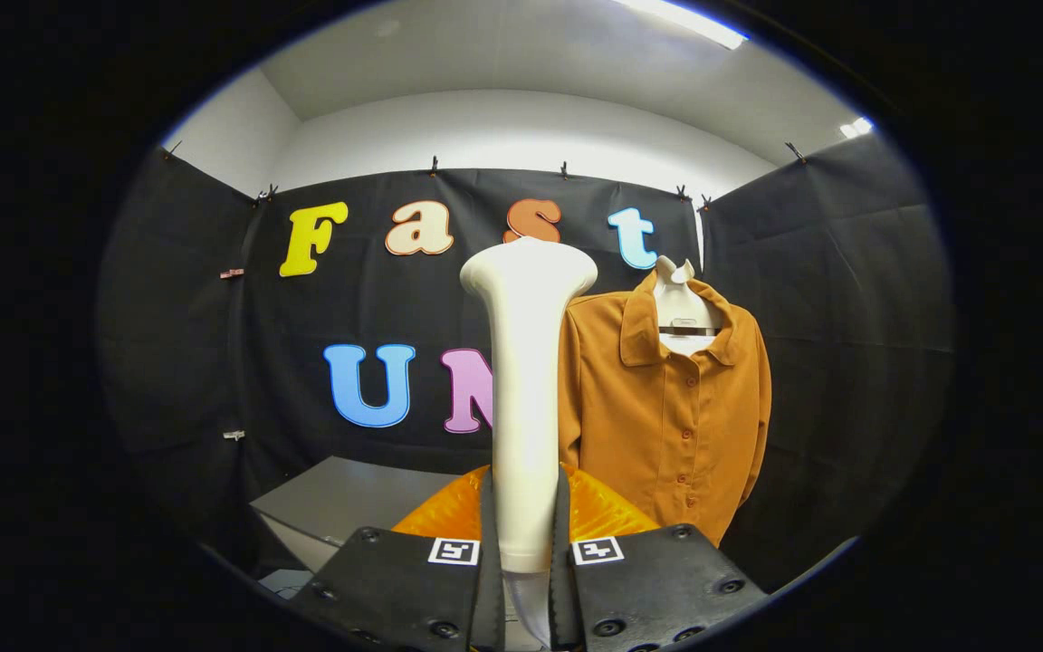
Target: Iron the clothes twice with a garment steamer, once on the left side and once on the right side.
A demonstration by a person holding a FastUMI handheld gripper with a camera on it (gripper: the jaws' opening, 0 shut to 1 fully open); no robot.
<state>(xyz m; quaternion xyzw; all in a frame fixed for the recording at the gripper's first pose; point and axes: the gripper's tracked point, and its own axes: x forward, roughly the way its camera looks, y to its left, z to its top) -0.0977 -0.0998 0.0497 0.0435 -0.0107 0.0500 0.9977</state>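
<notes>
The steamer (526,398) is a tall white plastic wand that stands straight up between the two fingers of the gripper (525,557). It has a wide flat head at the top and a thinner neck going down. The fingers are almost closed, with one pad pressing on each side of the lower neck, so the gripper has a firm hold of it. It looks hard and smooth, so it could slip or spin if the squeeze gets loose. The top looks like the heavier end, so holding it low down means it may want to tip. The neck is a good place to hold because it is narrow and the sides are nearly straight. Just beyond the fingers, behind the neck, sits something orange and shiny (603,512); I cannot tell what it is. Farther off hangs the orange shirt (666,417) on a white hanger form (683,308). The shirt is soft and light, so it will swing or bunch if pushed hard. A grey table (340,498) sits low down, beside the shirt.
</notes>
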